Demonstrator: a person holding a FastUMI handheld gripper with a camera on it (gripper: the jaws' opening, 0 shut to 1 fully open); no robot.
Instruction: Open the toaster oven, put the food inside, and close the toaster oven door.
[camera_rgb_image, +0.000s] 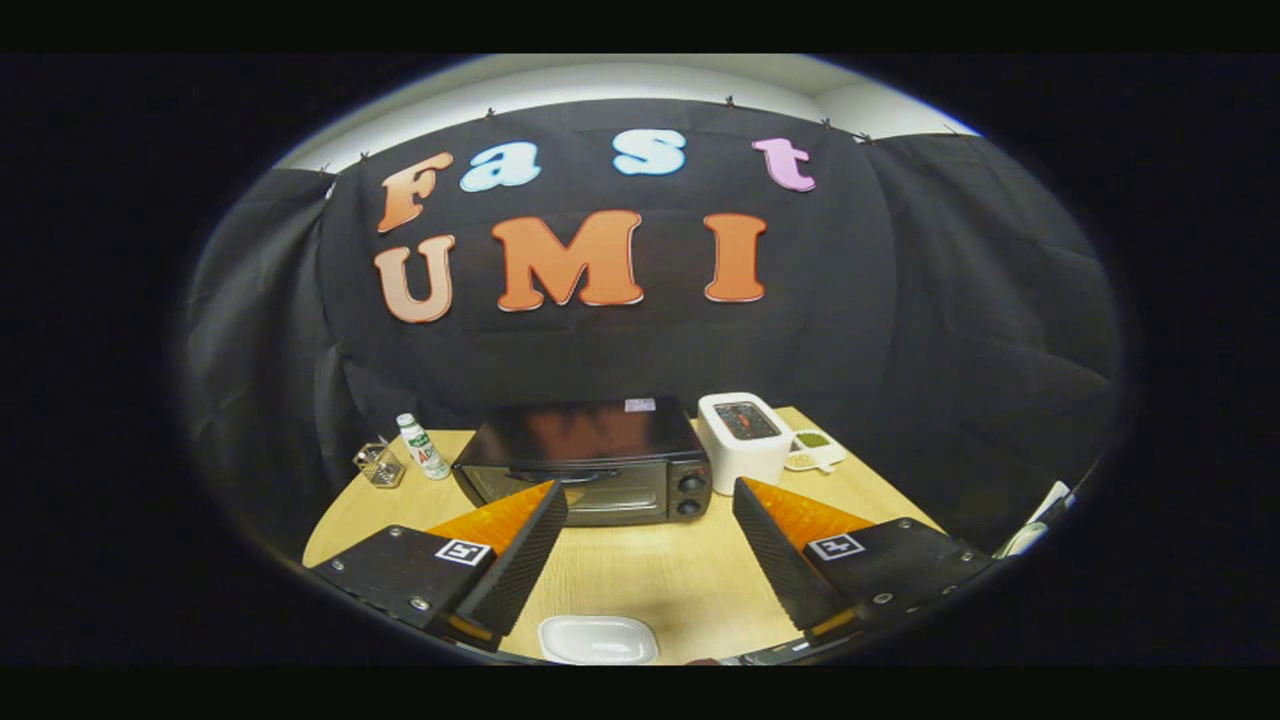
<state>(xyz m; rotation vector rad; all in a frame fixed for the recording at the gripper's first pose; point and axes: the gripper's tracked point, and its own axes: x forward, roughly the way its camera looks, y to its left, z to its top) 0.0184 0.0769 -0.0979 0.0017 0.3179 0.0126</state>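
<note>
The gripper (650, 500) is hovering wide apart and empty over the wooden table (640, 580). Beyond its fingertips, the black toaster oven (590, 462) is sitting with its door closed; the thin handle (575, 478) along the door's top looks rigid, slick and hinged, best hooked there. Near the fingers' base, a white dish (598, 638) is lying partly cut off, and whatever it holds is impossible to make out.

Black toaster oven (590, 460) stands on the table, door apparently shut.
</note>
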